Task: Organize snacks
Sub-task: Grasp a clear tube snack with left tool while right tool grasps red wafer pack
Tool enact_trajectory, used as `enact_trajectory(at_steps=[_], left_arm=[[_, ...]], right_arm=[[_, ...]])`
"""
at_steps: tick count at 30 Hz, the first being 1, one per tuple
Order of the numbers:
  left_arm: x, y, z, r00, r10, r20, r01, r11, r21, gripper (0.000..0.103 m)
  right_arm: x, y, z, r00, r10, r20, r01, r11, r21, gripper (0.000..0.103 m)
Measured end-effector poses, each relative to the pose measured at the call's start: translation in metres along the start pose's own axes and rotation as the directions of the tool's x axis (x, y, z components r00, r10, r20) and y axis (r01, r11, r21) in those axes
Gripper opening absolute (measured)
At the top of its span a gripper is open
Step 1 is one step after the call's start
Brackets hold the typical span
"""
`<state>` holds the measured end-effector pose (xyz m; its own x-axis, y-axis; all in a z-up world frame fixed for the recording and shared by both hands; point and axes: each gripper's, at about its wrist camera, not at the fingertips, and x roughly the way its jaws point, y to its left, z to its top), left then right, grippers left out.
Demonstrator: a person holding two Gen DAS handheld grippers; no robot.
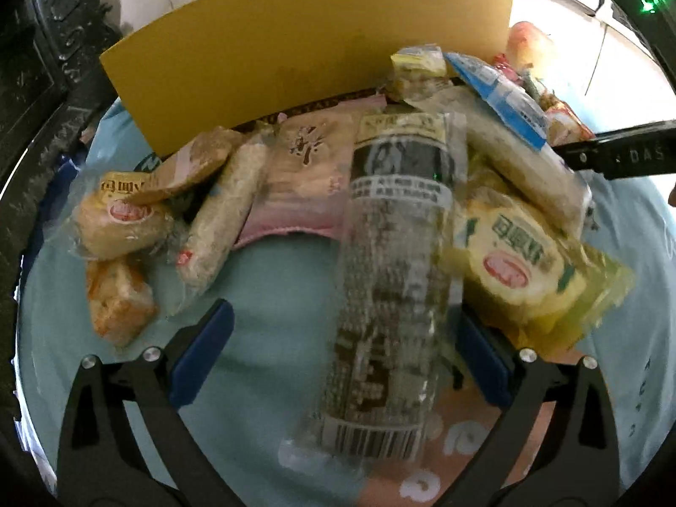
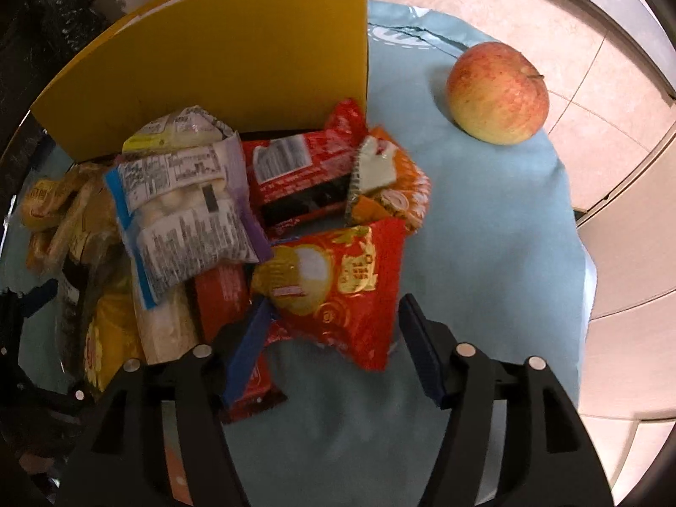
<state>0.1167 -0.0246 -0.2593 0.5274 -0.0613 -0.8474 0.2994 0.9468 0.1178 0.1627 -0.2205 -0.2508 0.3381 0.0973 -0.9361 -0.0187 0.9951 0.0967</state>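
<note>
Two tools work over a heap of wrapped snacks lying on a light blue cloth (image 2: pixel 486 228) that covers the worktop, with a yellow cardboard panel (image 1: pixel 304 42) standing upright at the far side of the heap. In the left wrist view the left tool (image 1: pixel 344 333) has its blue-padded jaws spread wide, and a long clear-wrapped dark snack roll (image 1: pixel 393 295) with a barcode at its near end lies between them, lengthwise toward the camera; its right edge is close against the right pad, though whether they touch cannot be told, and the left pad stands well apart from it. To the left of the roll lie a pink packet (image 1: pixel 304 181), a pale cereal bar (image 1: pixel 224 219) and a small round cake in clear wrap (image 1: pixel 122 219); to its right sits a yellow-wrapped cake (image 1: pixel 528 270). In the right wrist view the right tool (image 2: pixel 333 325) is also spread, and a red and gold packet (image 2: pixel 338 283) sits between its pads at the near edge of the heap, not pinched. Beyond it lie a red wrapped bar (image 2: pixel 295 173), an orange packet (image 2: pixel 393 190) and a clear bag of small white pieces (image 2: pixel 186 203). An apple (image 2: pixel 498 93) rests on the cloth at the far right, well apart from the heap.
</note>
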Motion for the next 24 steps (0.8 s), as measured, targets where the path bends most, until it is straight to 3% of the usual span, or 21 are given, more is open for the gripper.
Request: enact_trajectory(at_steps=[6, 9, 12, 14, 16, 17, 18, 19, 21, 22, 24], left_arm=[[-0.009, 0.006, -0.003, 1.000, 0.012, 0.010, -0.012, 1.000, -0.015, 0.101], [-0.007, 0.015, -0.007, 0.999, 0.031, 0.006, -0.031, 0.999, -0.020, 0.101], [-0.008, 0.014, -0.008, 0.998, 0.060, 0.012, -0.060, 0.998, -0.007, 0.101], [-0.004, 0.020, -0.010, 0.998, 0.066, 0.013, -0.066, 0.998, -0.011, 0.101], [-0.002, 0.021, -0.010, 0.997, 0.073, 0.004, -0.072, 0.997, -0.031, 0.101], [-0.002, 0.022, -0.011, 0.997, 0.072, 0.001, -0.072, 0.997, -0.038, 0.101], [-0.002, 0.025, -0.012, 0.998, 0.069, -0.004, -0.069, 0.997, -0.044, 0.101], [0.000, 0.027, -0.013, 0.998, 0.063, -0.006, -0.063, 0.997, -0.047, 0.101], [-0.001, 0.028, -0.014, 0.999, 0.039, -0.007, -0.039, 0.998, -0.052, 0.097], [0.003, 0.025, -0.013, 1.000, 0.030, -0.004, -0.030, 0.998, -0.049, 0.093], [-0.001, 0.016, -0.012, 1.000, 0.008, 0.010, -0.008, 1.000, -0.014, 0.057]], right_arm=[[-0.018, -0.006, -0.002, 0.993, 0.103, 0.053, -0.106, 0.993, 0.048, 0.065], [-0.006, -0.002, -0.003, 0.998, 0.058, 0.001, -0.058, 0.998, 0.026, 0.066], [-0.007, 0.005, -0.002, 0.999, 0.034, 0.033, -0.034, 0.999, 0.001, 0.068], [0.000, 0.006, -0.001, 0.999, -0.028, 0.038, 0.029, 0.999, -0.025, 0.075], [0.013, 0.001, -0.004, 0.996, -0.075, -0.039, 0.073, 0.996, -0.043, 0.081], [0.013, 0.005, -0.005, 0.995, -0.091, -0.032, 0.088, 0.992, -0.086, 0.081], [0.011, 0.005, -0.006, 0.996, -0.083, -0.029, 0.080, 0.992, -0.099, 0.074], [0.008, 0.004, -0.006, 0.998, -0.066, -0.020, 0.064, 0.993, -0.096, 0.053], [0.004, 0.004, -0.006, 0.999, -0.054, -0.009, 0.053, 0.995, -0.090, 0.024], [0.002, 0.003, -0.007, 0.999, -0.036, -0.007, 0.036, 0.996, -0.077, 0.021], [-0.002, 0.001, -0.010, 1.000, 0.001, -0.008, -0.002, 0.998, -0.064, 0.019]])
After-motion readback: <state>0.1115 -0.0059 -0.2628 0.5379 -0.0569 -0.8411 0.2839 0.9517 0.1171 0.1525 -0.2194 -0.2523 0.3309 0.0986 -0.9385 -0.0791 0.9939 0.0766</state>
